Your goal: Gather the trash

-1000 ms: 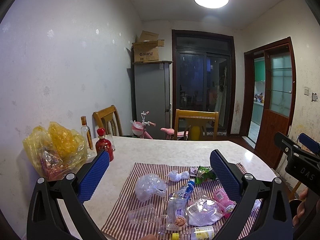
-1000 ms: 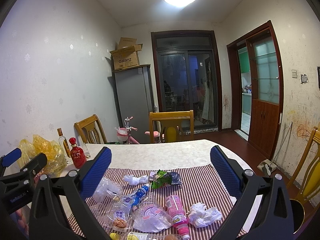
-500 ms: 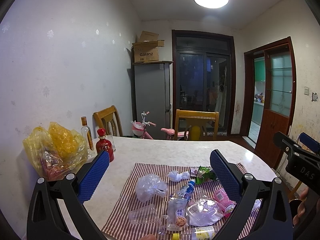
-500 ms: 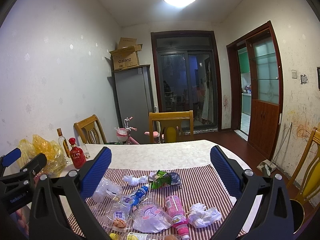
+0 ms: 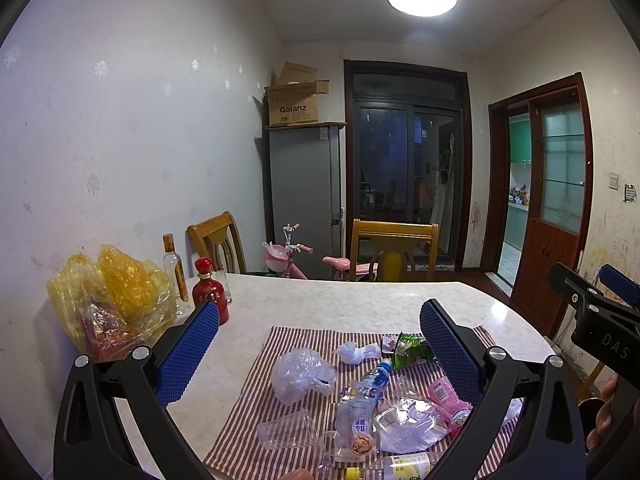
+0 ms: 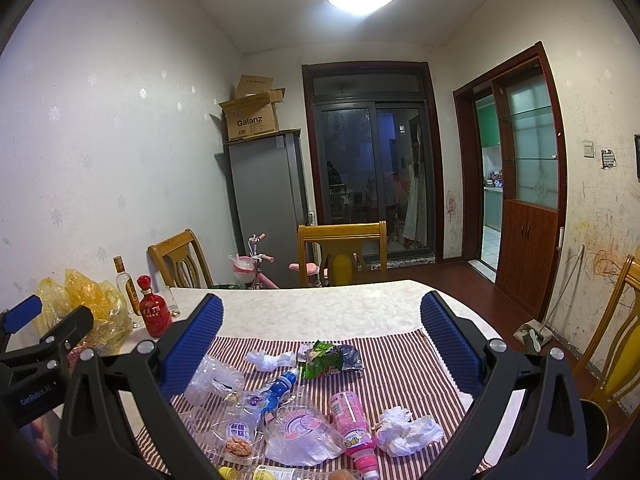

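Both the left gripper (image 5: pixel 319 342) and the right gripper (image 6: pixel 321 330) are hovering with blue-padded fingers (image 6: pixel 192 350) spread wide, gripping nothing, above the red-striped cloth (image 6: pixel 400 364) on the pale marble desk (image 6: pixel 320 308), where crumpled white tissue (image 6: pixel 408 430), a pink plastic bottle (image 6: pixel 352 424) and clear plastic bags (image 5: pixel 302 370) are lying scattered.

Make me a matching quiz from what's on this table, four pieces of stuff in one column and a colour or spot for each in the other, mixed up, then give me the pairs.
Things:
1. crumpled tissue
2. snack bag
3. squat bottle
4. plastic bag

Descriptions:
A. yellow, at the table's left edge by the wall
B. red, standing off the striped mat beside a clear glass bottle
C. white, on the mat's near right part
D. green, lying toward the far side of the mat

Pairs: 1-C, 2-D, 3-B, 4-A
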`<state>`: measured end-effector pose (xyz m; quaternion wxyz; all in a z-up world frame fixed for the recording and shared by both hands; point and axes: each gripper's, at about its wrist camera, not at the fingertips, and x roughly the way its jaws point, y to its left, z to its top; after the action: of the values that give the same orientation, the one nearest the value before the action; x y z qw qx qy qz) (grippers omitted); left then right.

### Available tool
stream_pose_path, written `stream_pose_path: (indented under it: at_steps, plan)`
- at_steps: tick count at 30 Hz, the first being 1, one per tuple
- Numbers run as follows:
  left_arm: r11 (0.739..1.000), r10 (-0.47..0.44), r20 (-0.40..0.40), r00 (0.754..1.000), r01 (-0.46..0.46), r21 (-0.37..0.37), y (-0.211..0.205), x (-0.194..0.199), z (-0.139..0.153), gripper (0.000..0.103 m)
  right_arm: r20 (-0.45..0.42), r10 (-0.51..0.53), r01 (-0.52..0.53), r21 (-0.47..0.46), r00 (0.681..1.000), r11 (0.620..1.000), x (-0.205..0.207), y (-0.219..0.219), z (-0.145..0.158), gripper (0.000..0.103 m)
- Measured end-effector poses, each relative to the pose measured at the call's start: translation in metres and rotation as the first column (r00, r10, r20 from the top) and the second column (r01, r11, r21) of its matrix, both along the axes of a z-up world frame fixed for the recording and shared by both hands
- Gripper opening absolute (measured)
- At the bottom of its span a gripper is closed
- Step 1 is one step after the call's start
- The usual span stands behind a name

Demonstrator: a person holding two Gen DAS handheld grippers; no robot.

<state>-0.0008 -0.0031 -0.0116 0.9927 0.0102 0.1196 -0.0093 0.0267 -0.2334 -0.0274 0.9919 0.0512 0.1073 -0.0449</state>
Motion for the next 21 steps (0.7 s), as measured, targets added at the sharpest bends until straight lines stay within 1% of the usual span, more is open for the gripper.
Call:
stream_pose_path:
  at_steps: [10,21]
  plan:
    - [1.0,-0.001,-0.011,1.0,0.001,0.003,0.003,0.005,0.001,0.097,-0.008,-0.001,0.001,-0.001,1.0,1.0,0.0,-0.004,0.0,0.099]
    - [1.0,-0.009,-0.051,0.999,0.01,0.006,0.0,0.021,-0.003,0.097,-0.039,-0.005,0.005,-0.002,0.999,1.0,0.013,-0.002,-0.011,0.099]
